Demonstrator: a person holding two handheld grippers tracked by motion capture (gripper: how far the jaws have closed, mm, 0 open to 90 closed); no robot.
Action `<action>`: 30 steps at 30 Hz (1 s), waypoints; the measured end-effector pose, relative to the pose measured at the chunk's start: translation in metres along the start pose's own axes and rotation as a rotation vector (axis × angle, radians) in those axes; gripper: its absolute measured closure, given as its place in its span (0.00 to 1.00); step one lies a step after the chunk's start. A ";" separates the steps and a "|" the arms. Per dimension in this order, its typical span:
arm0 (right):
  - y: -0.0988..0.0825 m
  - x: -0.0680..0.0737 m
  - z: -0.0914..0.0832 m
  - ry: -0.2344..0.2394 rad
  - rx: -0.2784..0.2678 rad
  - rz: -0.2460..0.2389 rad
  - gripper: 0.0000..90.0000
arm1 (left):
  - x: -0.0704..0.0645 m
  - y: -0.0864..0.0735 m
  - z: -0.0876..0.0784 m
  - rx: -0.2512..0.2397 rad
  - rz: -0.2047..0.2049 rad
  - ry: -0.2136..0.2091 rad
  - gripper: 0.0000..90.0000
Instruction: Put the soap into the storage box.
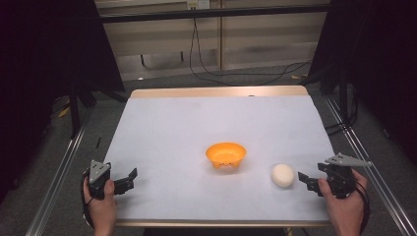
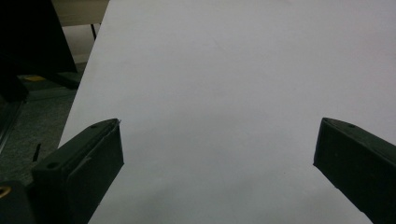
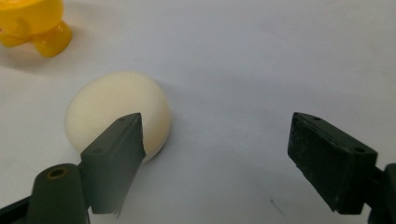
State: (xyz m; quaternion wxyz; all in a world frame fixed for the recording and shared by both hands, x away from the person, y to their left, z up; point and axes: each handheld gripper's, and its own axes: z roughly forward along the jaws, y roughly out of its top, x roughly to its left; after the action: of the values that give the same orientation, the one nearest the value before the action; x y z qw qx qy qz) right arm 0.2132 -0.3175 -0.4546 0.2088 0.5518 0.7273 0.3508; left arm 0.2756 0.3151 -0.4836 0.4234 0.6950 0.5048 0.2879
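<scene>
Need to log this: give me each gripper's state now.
Left gripper: open, nothing between its fingers.
Right gripper: open, holding nothing; the cream ball sits just beyond its fingers.

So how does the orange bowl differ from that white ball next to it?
The orange bowl is bright orange, while the white ball is pale cream. The bowl is open and hollow and stands on small feet; the ball is a closed rounded lump lying straight on the sheet. The bowl looks wider than the ball. Both rest untouched on the white table cover.
</scene>
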 end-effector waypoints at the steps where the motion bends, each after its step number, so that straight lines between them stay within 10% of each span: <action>1: 0.003 0.001 0.002 0.004 0.031 -0.002 0.20 | 0.000 0.000 0.000 0.003 0.003 0.001 0.01; 11: 0.027 0.014 0.013 0.074 0.246 -0.040 0.18 | -0.003 0.001 0.002 0.030 0.041 0.002 0.02; 30: 0.041 0.047 0.039 0.126 0.329 -0.118 0.22 | -0.004 0.001 0.004 0.045 0.056 -0.013 0.02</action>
State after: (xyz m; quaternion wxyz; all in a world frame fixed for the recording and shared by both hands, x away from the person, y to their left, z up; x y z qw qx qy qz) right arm 0.2529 -0.2557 -0.4467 0.0900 0.5120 0.8174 0.2481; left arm 0.2779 0.3098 -0.4841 0.4027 0.7201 0.4888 0.2834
